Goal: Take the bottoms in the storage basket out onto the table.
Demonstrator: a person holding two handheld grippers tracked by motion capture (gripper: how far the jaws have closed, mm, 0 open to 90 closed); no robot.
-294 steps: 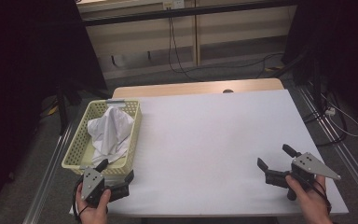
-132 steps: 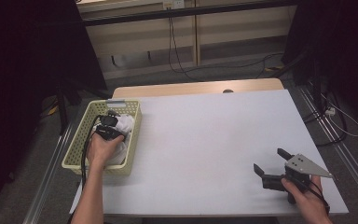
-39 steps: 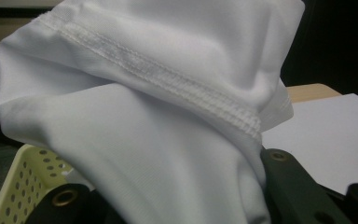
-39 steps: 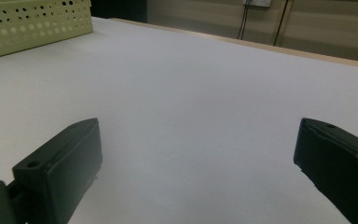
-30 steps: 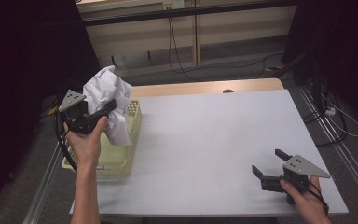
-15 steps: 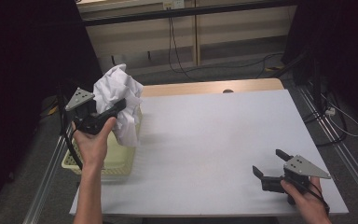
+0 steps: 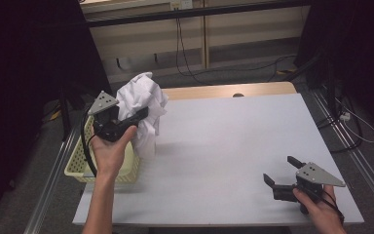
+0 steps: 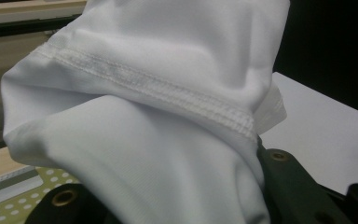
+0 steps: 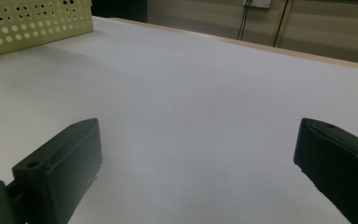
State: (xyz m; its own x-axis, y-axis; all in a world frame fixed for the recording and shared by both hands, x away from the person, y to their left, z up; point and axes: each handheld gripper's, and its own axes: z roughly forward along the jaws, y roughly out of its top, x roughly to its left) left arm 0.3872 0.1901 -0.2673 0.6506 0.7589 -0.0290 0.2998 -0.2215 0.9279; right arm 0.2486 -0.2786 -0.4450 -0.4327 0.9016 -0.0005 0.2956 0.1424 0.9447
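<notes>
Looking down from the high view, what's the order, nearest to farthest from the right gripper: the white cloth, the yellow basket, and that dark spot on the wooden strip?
1. Yellow basket, at the table's left edge.
2. White cloth, held up by the left gripper; too close to the basket to rank surely.
3. Dark spot, far side of the table from the right gripper.

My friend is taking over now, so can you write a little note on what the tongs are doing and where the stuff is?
Left tongs: shut on the white garment, held up in the air over the right edge of the yellow basket.
Right tongs: open, holding nothing, low over the white table near its front right corner.
Done: garment lifted out of the basket.
Left: probably bring it over the table and set it down; the right tongs may help spread it.
</notes>
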